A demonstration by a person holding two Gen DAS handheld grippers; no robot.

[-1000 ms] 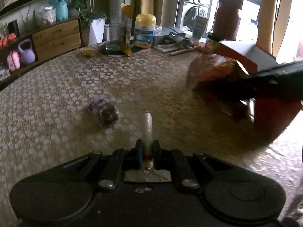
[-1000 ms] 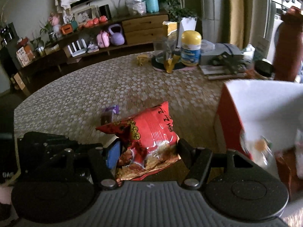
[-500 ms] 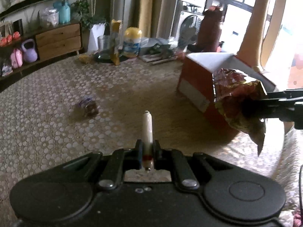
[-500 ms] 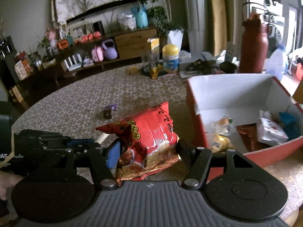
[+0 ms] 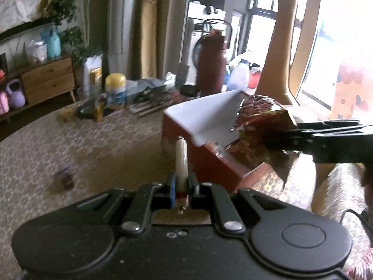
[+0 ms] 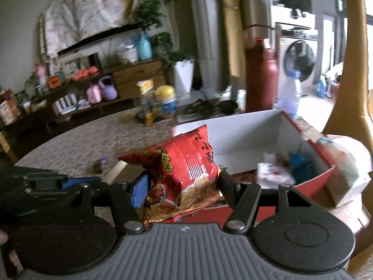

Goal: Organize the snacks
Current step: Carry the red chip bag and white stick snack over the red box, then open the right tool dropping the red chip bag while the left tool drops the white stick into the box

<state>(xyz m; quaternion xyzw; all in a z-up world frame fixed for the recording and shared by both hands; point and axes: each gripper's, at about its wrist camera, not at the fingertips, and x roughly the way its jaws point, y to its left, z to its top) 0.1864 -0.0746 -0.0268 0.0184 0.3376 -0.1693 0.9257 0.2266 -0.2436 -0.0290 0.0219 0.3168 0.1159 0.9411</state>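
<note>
Red snack bag point(image 6: 184, 170) pinched between right gripper point(image 6: 183, 186) fingers, above box point(image 6: 244, 137).

Ahead of the right gripper's point(image 6: 183, 187) fingers, the open red cardboard box with white inner walls point(image 6: 244, 137) has bare floor at its near left, while small wrapped snack packets point(image 6: 277, 170) crowd its right end. Ahead of the left gripper's point(image 5: 181, 184) fingers the patterned tablecloth point(image 5: 112, 144) lies open, with one small dark wrapped sweet point(image 5: 65, 176) to their left. The box's red side wall point(image 5: 209, 165) stands just right of those fingers.
</note>
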